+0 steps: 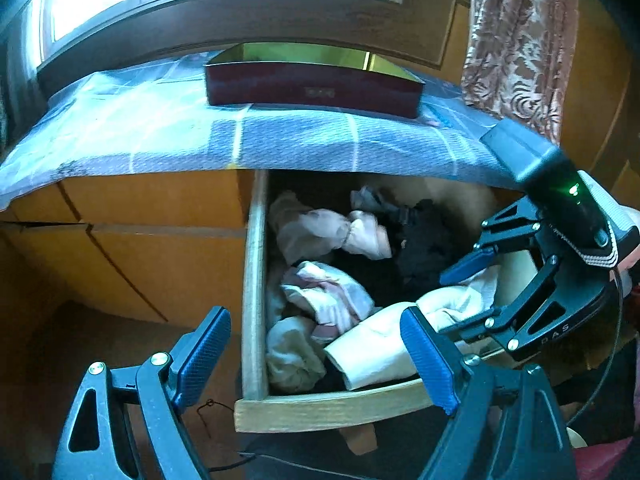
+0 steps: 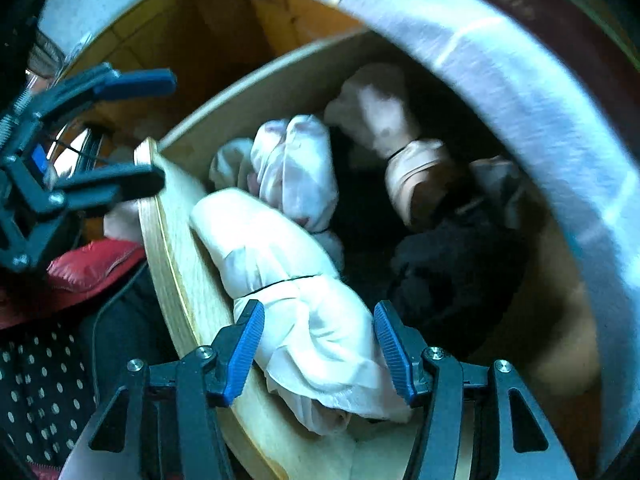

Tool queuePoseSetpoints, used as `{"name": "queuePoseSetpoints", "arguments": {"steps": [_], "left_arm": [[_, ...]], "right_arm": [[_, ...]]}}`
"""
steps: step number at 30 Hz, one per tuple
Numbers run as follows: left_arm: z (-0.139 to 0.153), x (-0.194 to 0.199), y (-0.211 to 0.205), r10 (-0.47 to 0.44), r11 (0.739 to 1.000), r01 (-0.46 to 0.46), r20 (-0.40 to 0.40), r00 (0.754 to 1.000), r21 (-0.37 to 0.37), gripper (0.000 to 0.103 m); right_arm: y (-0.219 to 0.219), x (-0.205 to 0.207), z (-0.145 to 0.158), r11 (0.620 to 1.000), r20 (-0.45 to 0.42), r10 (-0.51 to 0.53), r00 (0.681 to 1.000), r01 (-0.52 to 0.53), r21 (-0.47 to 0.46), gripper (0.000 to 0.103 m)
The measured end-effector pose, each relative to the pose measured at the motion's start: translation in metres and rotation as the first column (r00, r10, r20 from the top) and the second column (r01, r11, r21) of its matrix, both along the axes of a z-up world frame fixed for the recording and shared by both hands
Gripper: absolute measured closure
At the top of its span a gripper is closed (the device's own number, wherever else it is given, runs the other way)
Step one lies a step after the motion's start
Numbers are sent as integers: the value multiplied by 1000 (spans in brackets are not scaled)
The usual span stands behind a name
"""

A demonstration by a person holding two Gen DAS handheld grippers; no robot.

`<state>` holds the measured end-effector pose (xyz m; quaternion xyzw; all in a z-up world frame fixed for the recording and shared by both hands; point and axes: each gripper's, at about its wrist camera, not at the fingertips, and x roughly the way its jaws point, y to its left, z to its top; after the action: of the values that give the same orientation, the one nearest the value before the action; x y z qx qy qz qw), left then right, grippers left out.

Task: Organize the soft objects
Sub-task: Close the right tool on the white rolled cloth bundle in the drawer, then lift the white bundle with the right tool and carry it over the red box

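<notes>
An open wooden drawer (image 1: 253,280) holds several rolled soft cloth bundles. A white bundle (image 2: 288,272) tied with a thin band lies along the drawer's front wall; it also shows in the left wrist view (image 1: 384,344). My right gripper (image 2: 320,352) is open, its blue pads on either side of that bundle's near end. It shows in the left wrist view (image 1: 444,292) reaching into the drawer from the right. My left gripper (image 1: 316,360) is open and empty above the drawer's front left corner. A pink-white bundle (image 1: 332,232) and dark cloth (image 1: 424,240) lie farther back.
A dark red open box (image 1: 312,88) stands on the blue checked cloth (image 1: 160,136) covering the cabinet top. A patterned curtain (image 1: 516,40) hangs at the right. A red cushion (image 2: 88,268) and dotted fabric (image 2: 36,392) lie outside the drawer front.
</notes>
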<state>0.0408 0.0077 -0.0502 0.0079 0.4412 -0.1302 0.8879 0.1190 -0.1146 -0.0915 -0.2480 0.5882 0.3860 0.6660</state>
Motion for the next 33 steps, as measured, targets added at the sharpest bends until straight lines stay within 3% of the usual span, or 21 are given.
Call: {"name": "queuePoseSetpoints", "arguments": {"steps": [3, 6, 12, 22, 28, 33], "left_arm": [[1, -1, 2, 13, 1000, -13, 7, 1000, 10, 15], [1, 1, 5, 26, 1000, -26, 4, 1000, 7, 15], [0, 2, 11, 63, 998, -63, 3, 998, 3, 15], [-2, 6, 11, 79, 997, -79, 5, 997, 13, 15], [-4, 9, 6, 73, 997, -73, 7, 997, 26, 15], [-6, 14, -1, 63, 997, -64, 9, 998, 43, 15]], "right_arm": [[3, 5, -5, 1000, -32, -10, 999, 10, 3, 42], [6, 4, -10, 1000, -77, 19, 997, -18, 6, 29], [13, 3, -25, 998, -96, 27, 995, -31, -49, 26], [-5, -38, -7, 999, 55, -40, 998, 40, 4, 63], [-31, -60, 15, 985, 142, -163, 976, 153, 79, 66], [-65, -60, 23, 937, 190, -348, 918, 334, 100, 66]]}}
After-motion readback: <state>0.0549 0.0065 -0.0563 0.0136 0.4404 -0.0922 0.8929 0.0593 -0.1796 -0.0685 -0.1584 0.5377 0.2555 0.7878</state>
